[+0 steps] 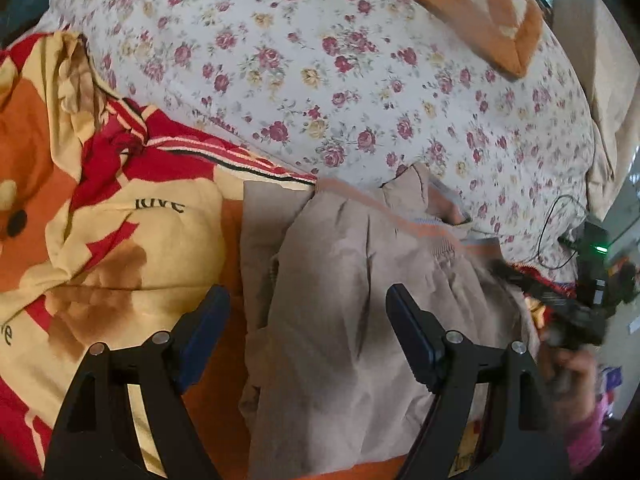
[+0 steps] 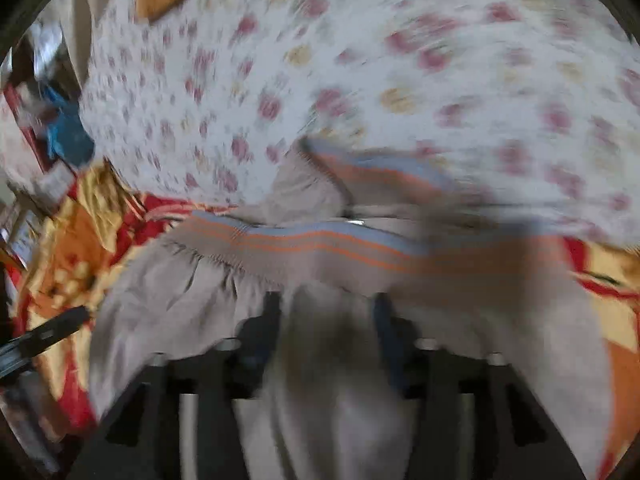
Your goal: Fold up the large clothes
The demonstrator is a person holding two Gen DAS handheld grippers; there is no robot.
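Observation:
A beige garment (image 1: 340, 320) with a ribbed band striped orange and blue (image 2: 320, 248) lies rumpled on the bed. My left gripper (image 1: 307, 292) hovers over its middle, open wide, with nothing pinched between its blue pads. At the right edge of the left wrist view a hand in a pink sleeve (image 1: 580, 380) holds the other tool over the garment's right side. The right wrist view is blurred. In it my right gripper (image 2: 327, 299) sits just below the striped band with its fingers apart, and beige cloth (image 2: 200, 300) lies under and between them.
A white floral quilt (image 1: 320, 80) bulges behind the garment. A yellow, red and orange cartoon-print sheet (image 1: 120, 240) covers the bed at left. An orange checked blanket (image 1: 460, 0) lies at the far back. A black cable and a box with a green light (image 1: 596, 248) are at right.

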